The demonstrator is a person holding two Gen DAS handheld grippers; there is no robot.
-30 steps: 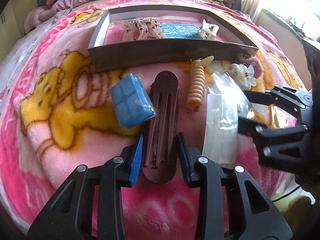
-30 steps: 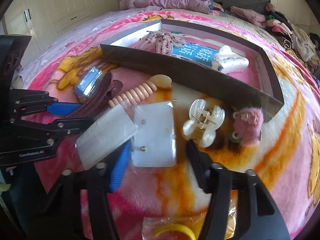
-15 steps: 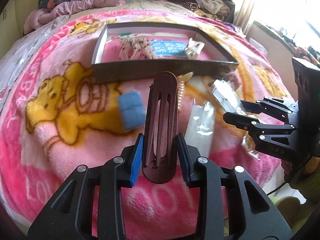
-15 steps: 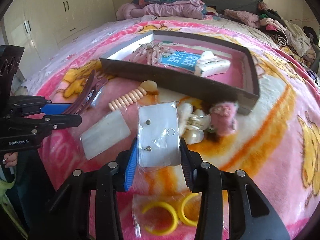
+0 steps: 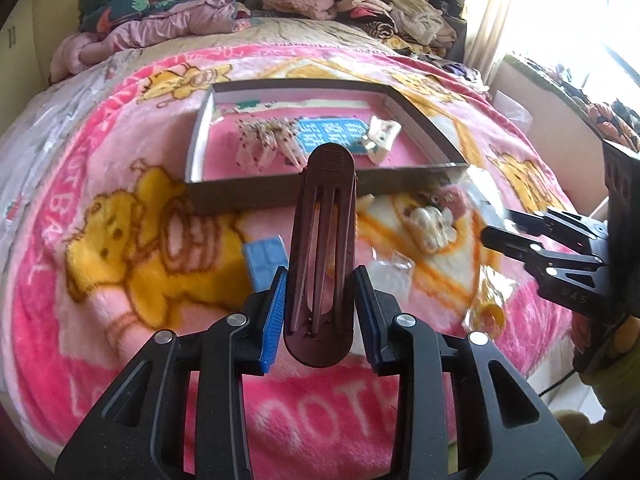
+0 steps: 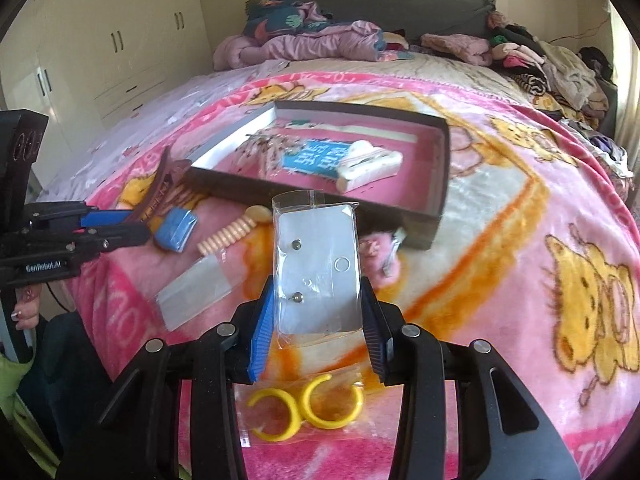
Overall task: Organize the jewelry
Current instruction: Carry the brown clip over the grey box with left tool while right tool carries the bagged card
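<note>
Presently, the brown hair clip (image 5: 322, 256) is held clear of the blanket (image 5: 120, 320), its long axis running straight out along the left gripper (image 5: 320, 312), whose jaws are closed narrowly on its near end. The tip of the clip is seen against the near wall of the open box (image 5: 248, 196), which lies ahead of and below it. The earring card in its clear sleeve (image 6: 316, 268) is likewise held upright in the right gripper (image 6: 318, 320); those jaws have just been closing and are pressed on the card's two side edges. The box (image 6: 438, 184) is ahead of both grippers, and neither is judged clearly nearer. Left on the blanket before the box are a blue clip (image 6: 176, 226), a ridged peach clip (image 6: 230, 234) and bagged yellow hoops (image 6: 304, 408).
</note>
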